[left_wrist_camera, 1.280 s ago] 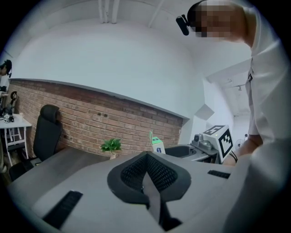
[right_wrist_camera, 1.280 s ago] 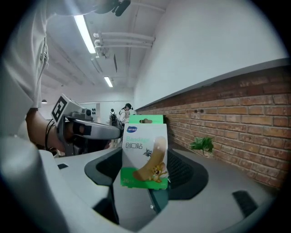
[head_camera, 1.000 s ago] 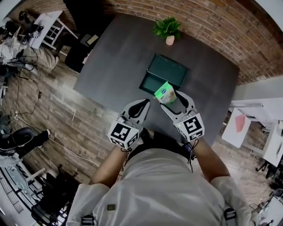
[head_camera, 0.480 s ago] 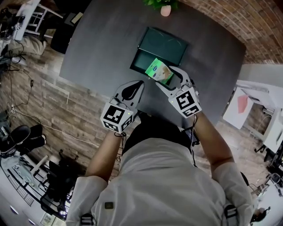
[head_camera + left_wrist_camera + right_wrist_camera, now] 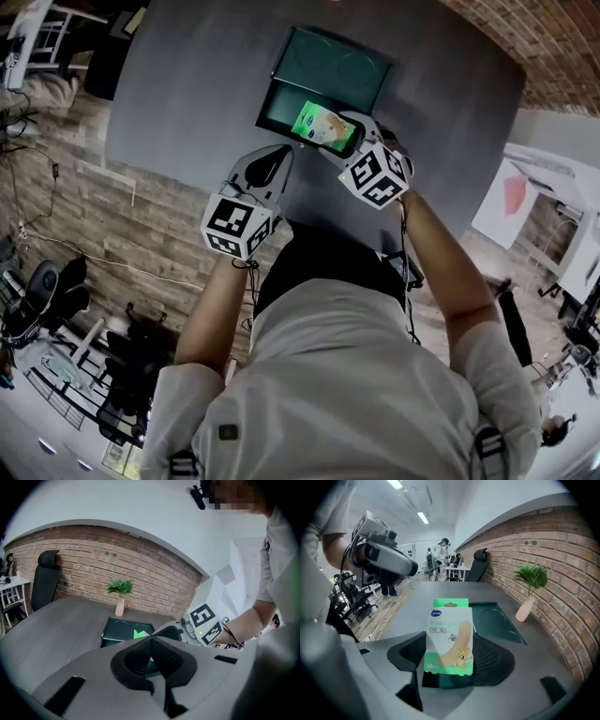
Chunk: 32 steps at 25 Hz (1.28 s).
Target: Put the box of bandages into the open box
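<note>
The right gripper's (image 5: 451,667) jaws are clenching the box of bandages (image 5: 449,637), holding it upright over the near side of the open box (image 5: 281,105). The left gripper's (image 5: 151,654) jaws are resting together, empty. The placing step is likely under way, calling for lowering and then releasing. A grey worktop (image 5: 187,84) is carrying the box, with a brick wall (image 5: 562,559) and a potted plant (image 5: 529,581) at the far side.

Non-task stuff only:
- Dark grey desk (image 5: 178,84), far edge along a red brick wall (image 5: 70,566).
- Small green plant (image 5: 120,588) in a pale pink vase (image 5: 120,607), upright on the desk near the wall.
- Black office chair (image 5: 44,588) at the desk's left end, white side table (image 5: 11,603) beyond it.
- Wood-plank floor (image 5: 61,187) left of the desk, with another black chair (image 5: 42,286) on it.
- White furniture on the right with a pink sheet (image 5: 518,195) on it.
- Ceiling strip lights (image 5: 423,517); people (image 5: 440,550) far off, too small for detail.
</note>
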Available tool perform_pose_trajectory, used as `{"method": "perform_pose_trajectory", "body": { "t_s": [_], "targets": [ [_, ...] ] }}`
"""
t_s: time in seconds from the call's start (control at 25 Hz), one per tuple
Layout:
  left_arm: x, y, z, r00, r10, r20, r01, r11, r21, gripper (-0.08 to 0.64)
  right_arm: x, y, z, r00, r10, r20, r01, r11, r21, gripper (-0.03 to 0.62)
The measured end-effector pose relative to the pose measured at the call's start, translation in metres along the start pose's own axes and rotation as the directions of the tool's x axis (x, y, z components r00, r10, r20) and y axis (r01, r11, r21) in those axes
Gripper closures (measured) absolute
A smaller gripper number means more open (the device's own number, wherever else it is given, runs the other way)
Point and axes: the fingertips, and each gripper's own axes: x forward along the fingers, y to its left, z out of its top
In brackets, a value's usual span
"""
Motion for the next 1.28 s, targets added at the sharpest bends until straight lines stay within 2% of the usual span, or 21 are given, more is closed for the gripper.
{"method": "perform_pose_trajectory", "body": {
  "t_s": [0.48,0.92,1.28],
  "targets": [
    [0.014,0.013,-0.014,1.000,0.011,-0.027,-0.012,1.000,-0.028,0.545,0.043,-0.005,-0.025,0.993,0.028,-0.114,-0.030,0.999,-0.018,0.295],
    [0.004,0.016,-0.014,1.000,0.010,-0.028,-0.011,1.000,-0.025,0.545,0.044,-0.007,-0.014,0.995,0.024,-0.095,-0.025,1.000,-0.009,0.296],
    [-0.011,0.007,-0.005,1.000,0.000,-0.009,0.000,1.000,-0.008,0.545,0.029,-0.004,0.002,0.999,0.007,-0.046,-0.005,0.999,0.045,0.296]
  ]
}}
